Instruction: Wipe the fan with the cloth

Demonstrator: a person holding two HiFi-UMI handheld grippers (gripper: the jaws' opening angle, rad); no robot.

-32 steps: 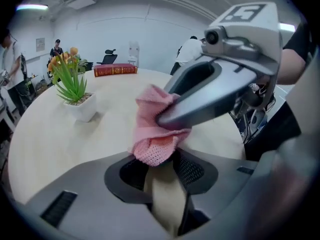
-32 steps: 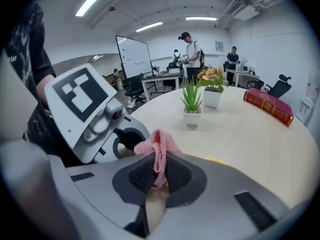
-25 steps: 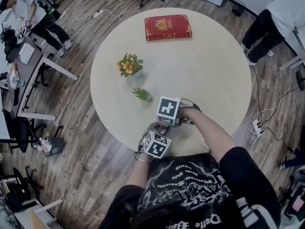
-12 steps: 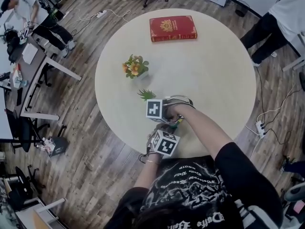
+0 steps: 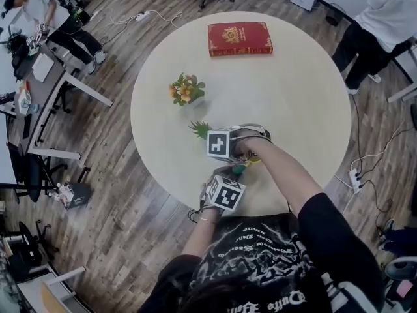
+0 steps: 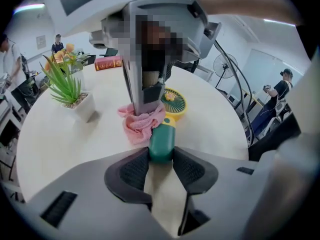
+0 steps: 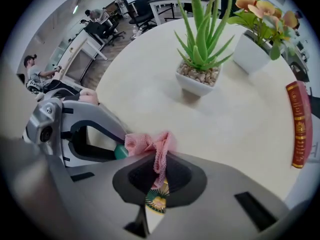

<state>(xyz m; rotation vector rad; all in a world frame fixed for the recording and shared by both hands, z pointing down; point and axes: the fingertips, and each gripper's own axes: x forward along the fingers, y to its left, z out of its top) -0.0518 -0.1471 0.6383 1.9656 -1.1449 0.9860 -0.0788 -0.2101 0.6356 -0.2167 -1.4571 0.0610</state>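
A small hand fan lies on the round table (image 5: 293, 96), with a green handle (image 6: 161, 143) and a yellow head (image 6: 172, 100). My left gripper (image 6: 161, 160) is shut on the end of that handle, near the table's front edge (image 5: 225, 193). From above, my right gripper (image 7: 159, 176) points steeply down, shut on a pink cloth (image 7: 150, 144). The cloth (image 6: 140, 124) bunches against the fan where handle meets head. Between the right jaws a slice of the yellow head (image 7: 156, 201) shows. In the head view the grippers hide most of the fan (image 5: 240, 169).
A spiky green plant in a white pot (image 5: 199, 129) stands just left of the grippers, a flower pot (image 5: 186, 89) behind it, a red book (image 5: 240, 38) at the far edge. Desks, chairs, cables and people surround the table.
My right gripper with the cloth has shifted left toward the spiky plant and tilted further down. The left gripper has stayed put with the fan handle.
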